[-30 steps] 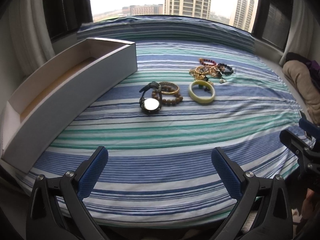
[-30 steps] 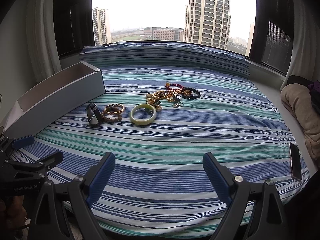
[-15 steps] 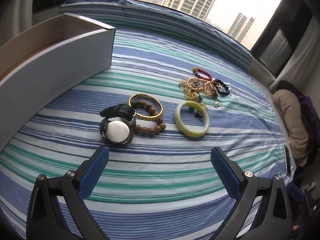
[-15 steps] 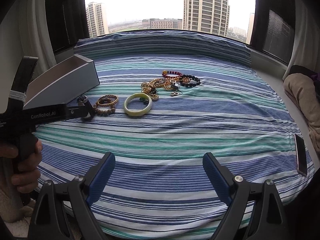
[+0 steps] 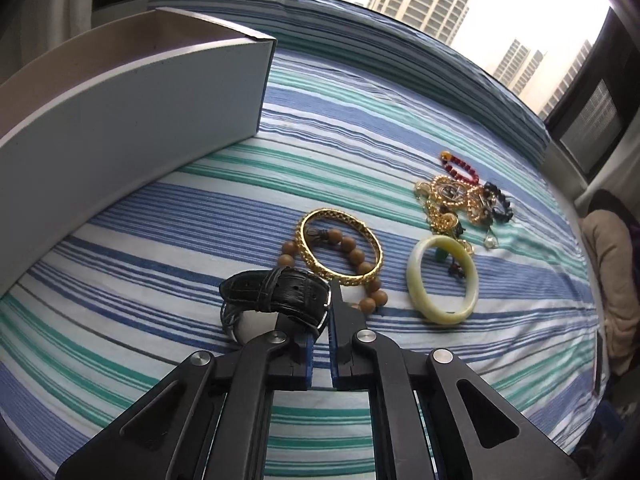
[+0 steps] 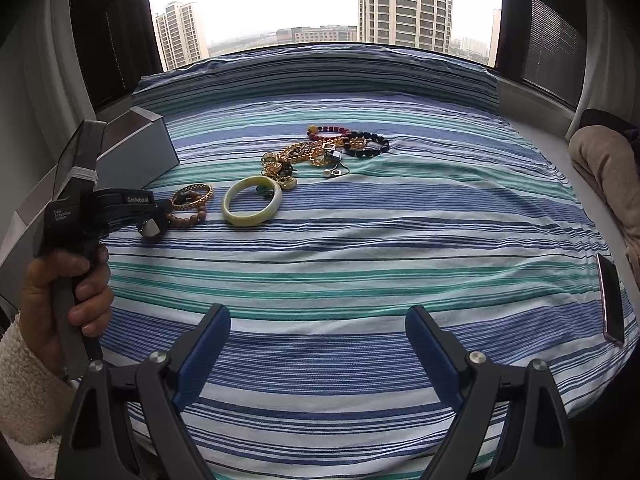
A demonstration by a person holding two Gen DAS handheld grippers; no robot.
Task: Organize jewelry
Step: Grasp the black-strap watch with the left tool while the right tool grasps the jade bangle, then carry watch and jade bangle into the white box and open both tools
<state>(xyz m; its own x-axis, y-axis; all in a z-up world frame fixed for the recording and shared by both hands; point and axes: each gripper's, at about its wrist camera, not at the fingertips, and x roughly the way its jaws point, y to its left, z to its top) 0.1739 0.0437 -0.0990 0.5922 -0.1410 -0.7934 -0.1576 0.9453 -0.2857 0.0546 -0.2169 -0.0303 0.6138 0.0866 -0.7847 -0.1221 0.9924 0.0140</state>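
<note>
Left gripper (image 5: 322, 316) just snapped closed, blue pads pinching the black leather strap of the watch (image 5: 276, 294) right at its tips; right gripper (image 6: 318, 338) gaping wide over bare striped bedspread (image 6: 360, 248). Likely light, strap soft and floppy, steel case dangling, so better held near the buckle. Just beyond: gold bangle (image 5: 340, 248), wooden beads, jade bangle (image 5: 442, 276) to the right; white box (image 5: 132, 120) far left.

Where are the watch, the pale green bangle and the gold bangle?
watch (image 5: 276, 294): left wrist view, on its black strap.
pale green bangle (image 6: 251, 219): right wrist view, on its near rim.
gold bangle (image 5: 347, 278): left wrist view, on its near rim.
</note>
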